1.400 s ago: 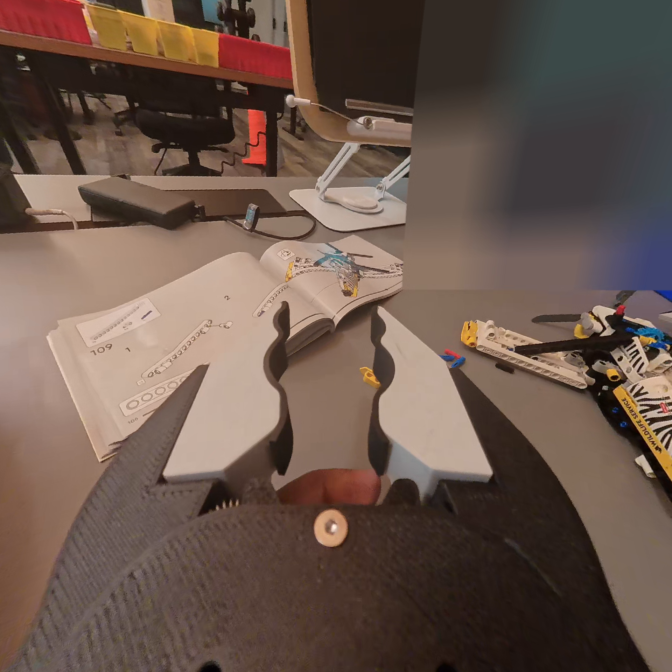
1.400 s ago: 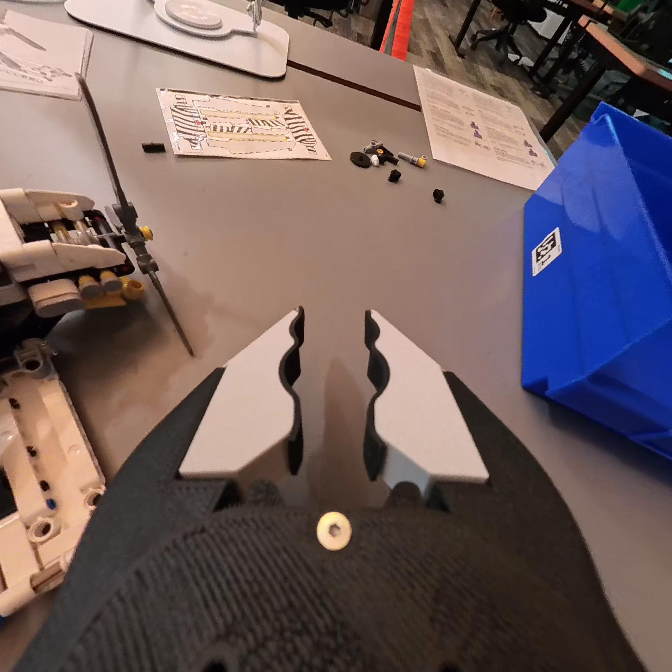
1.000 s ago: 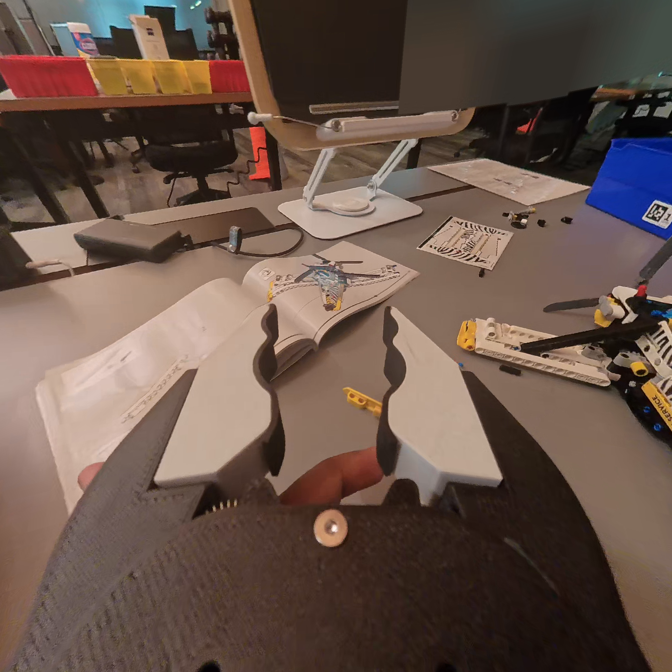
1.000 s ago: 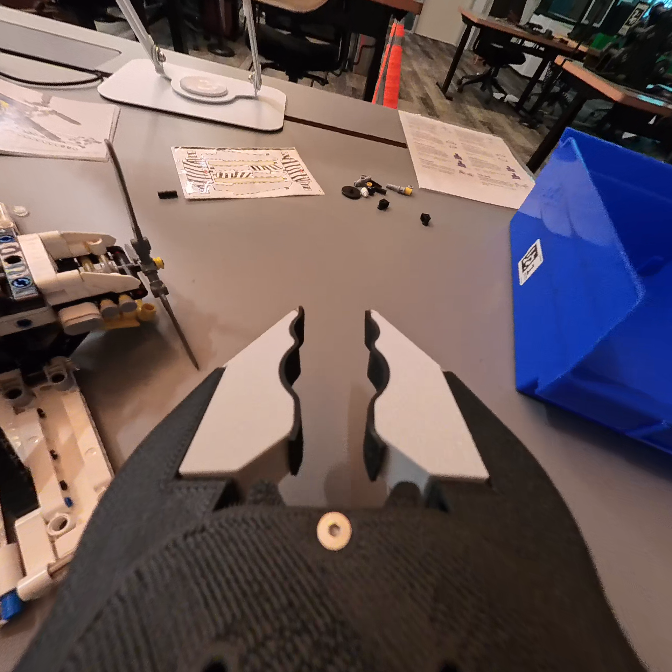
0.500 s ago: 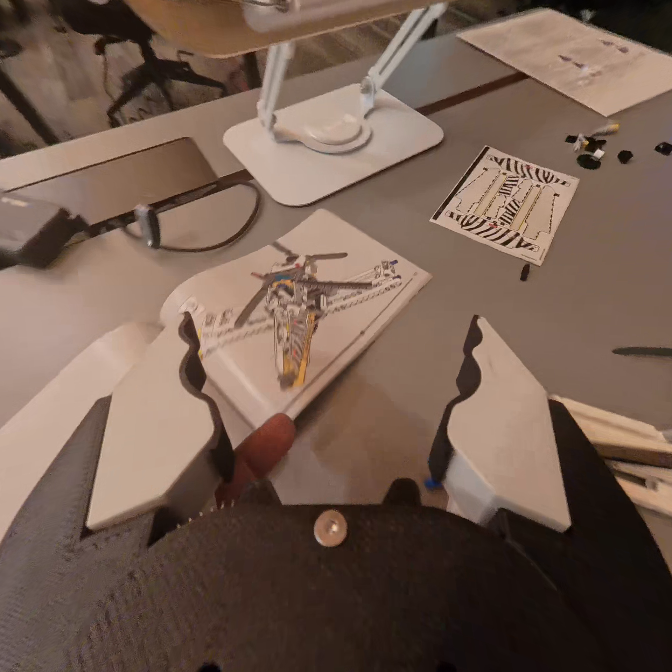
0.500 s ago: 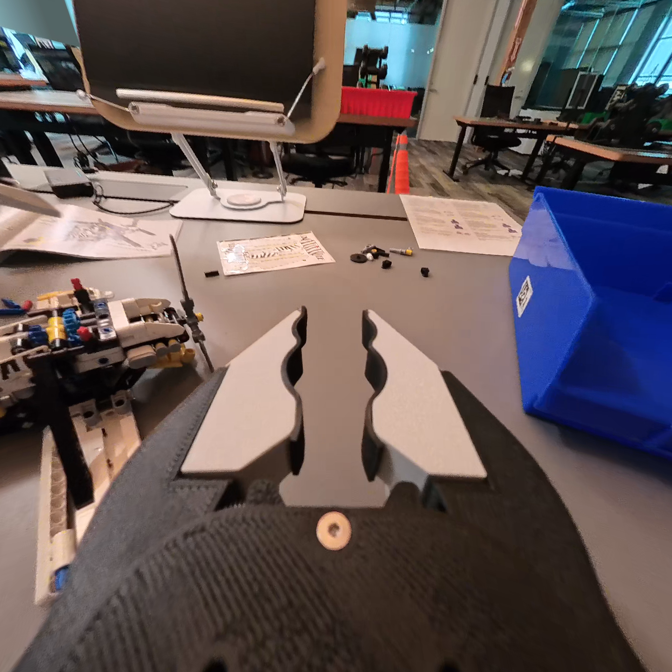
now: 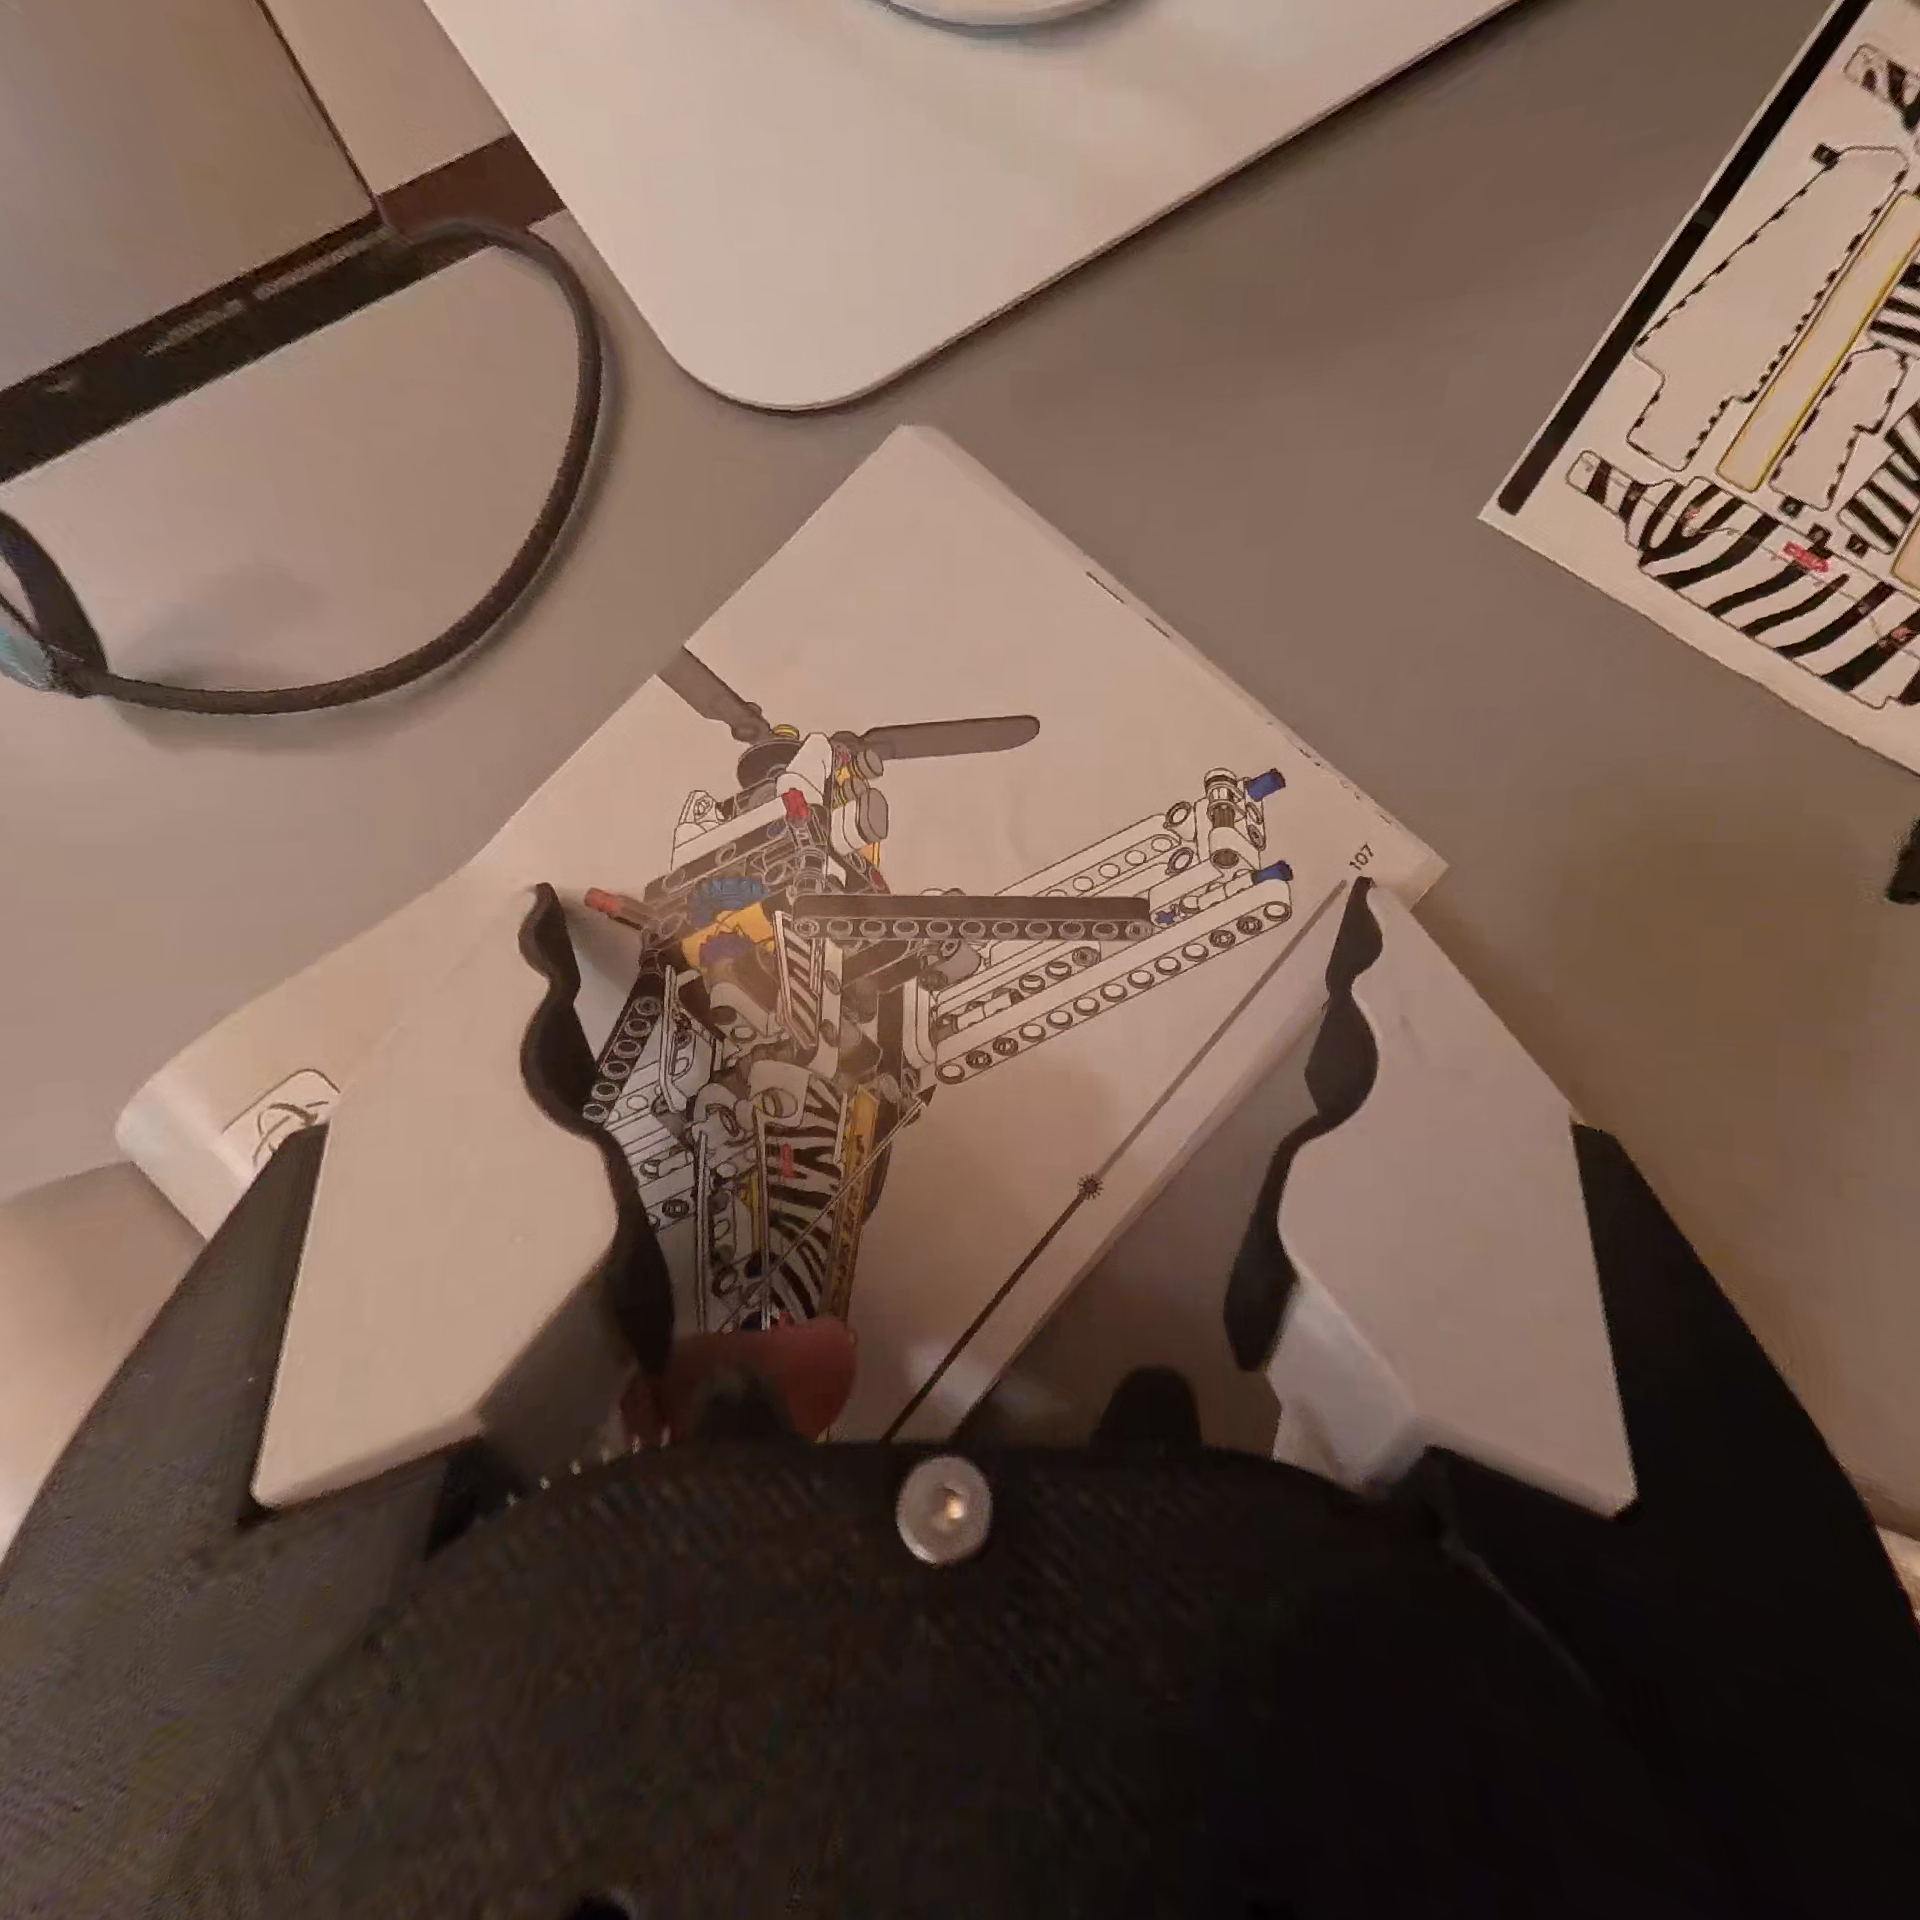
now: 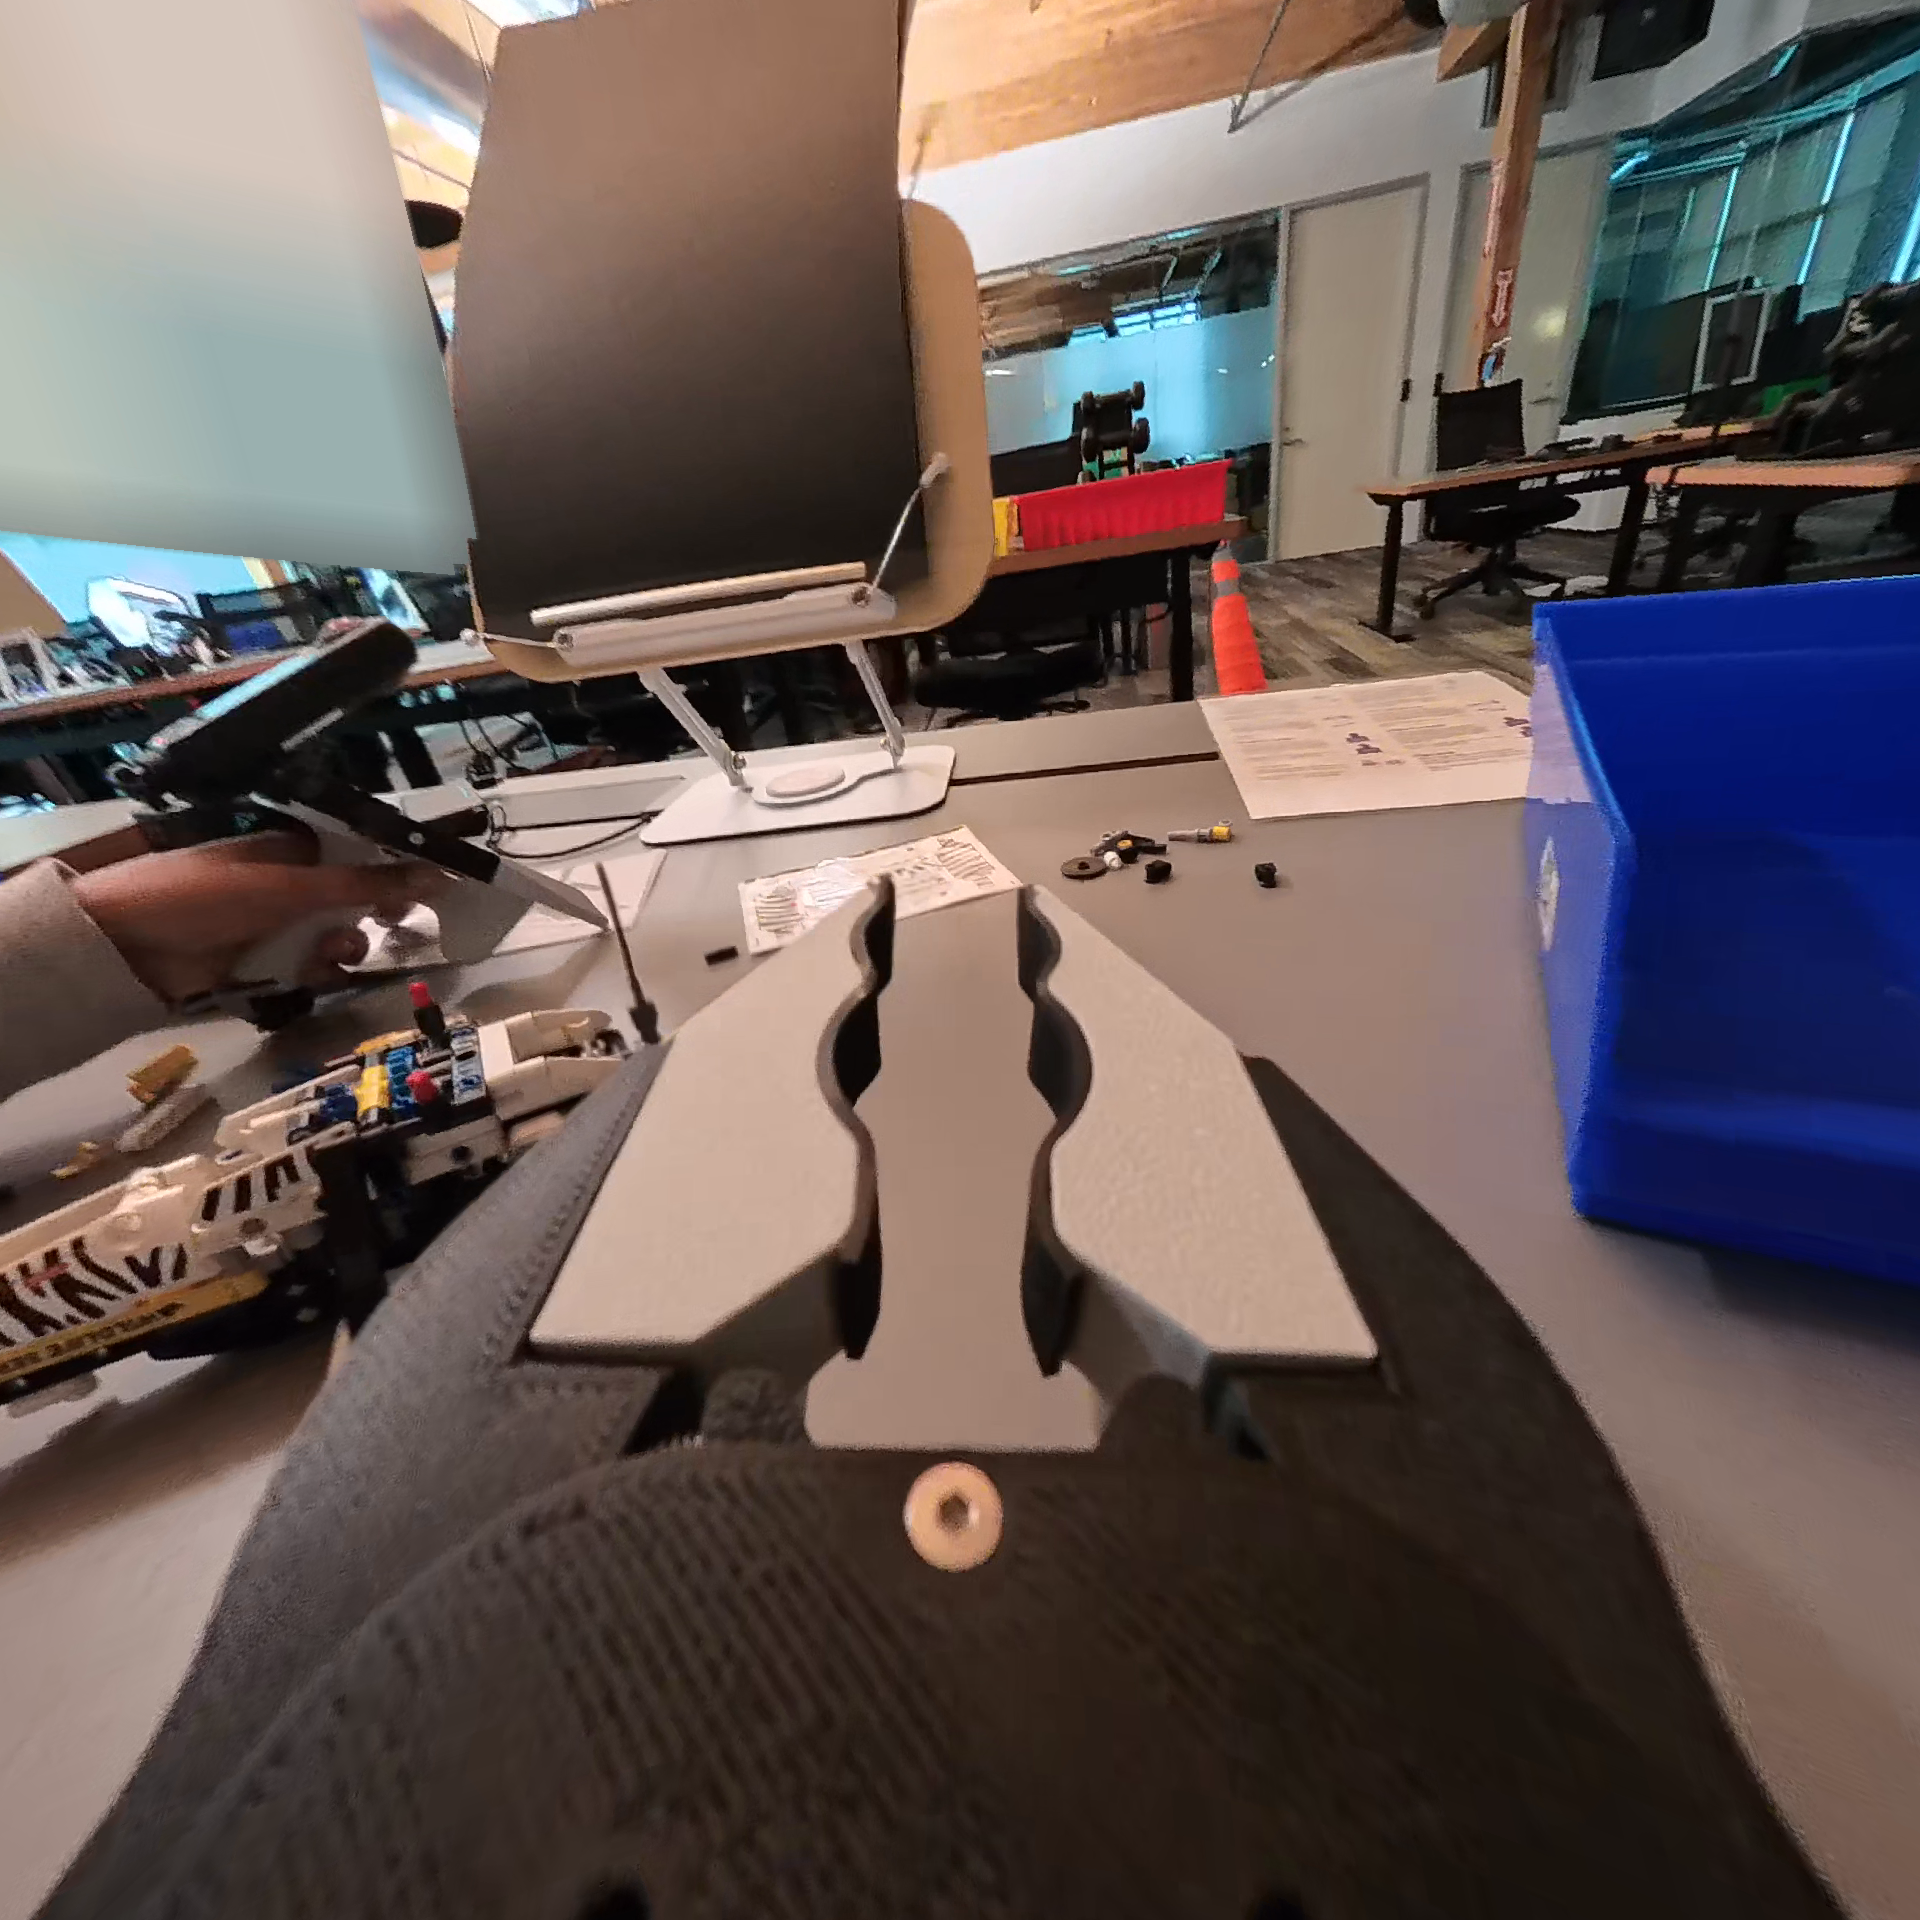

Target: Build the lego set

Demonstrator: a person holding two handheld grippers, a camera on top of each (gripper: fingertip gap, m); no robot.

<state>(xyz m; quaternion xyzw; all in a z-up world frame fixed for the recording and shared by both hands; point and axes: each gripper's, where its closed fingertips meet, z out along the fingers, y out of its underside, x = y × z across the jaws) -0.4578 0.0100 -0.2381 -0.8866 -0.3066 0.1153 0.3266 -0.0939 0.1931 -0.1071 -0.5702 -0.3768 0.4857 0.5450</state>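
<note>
My left gripper (image 7: 951, 899) is wide open and empty, pointing down over the open instruction booklet (image 7: 987, 644), on the page with a helicopter drawing. A fingertip of the hand shows between the jaws at their base. My right gripper (image 8: 954, 899) is empty with its jaws a narrow gap apart, low over the grey table. The partly built zebra-striped lego helicopter (image 8: 312, 1143) lies left of it. The left gripper (image 8: 416, 862), held in a hand, shows beyond the model in the right wrist view. A yellow piece (image 8: 161, 1070) and a white beam (image 8: 156, 1117) lie at the far left.
A sticker sheet (image 7: 1766, 468) lies right of the booklet, also ahead of the right gripper (image 8: 883, 883). The stand's white base (image 7: 935, 156) and a black cable (image 7: 520, 520) are beyond the booklet. A blue bin (image 8: 1745, 935), small loose pieces (image 8: 1143, 857) and a printed sheet (image 8: 1371, 738) are right. The partly built zebra-striped lego helicopter (image 8: 312, 1143) is about 20 centimetres from my right fingertips.
My left gripper opened wide and moved forward and down over the booklet's helicopter page. My right gripper tilted up from facing the table to looking level across it; its jaw gap is unchanged.
</note>
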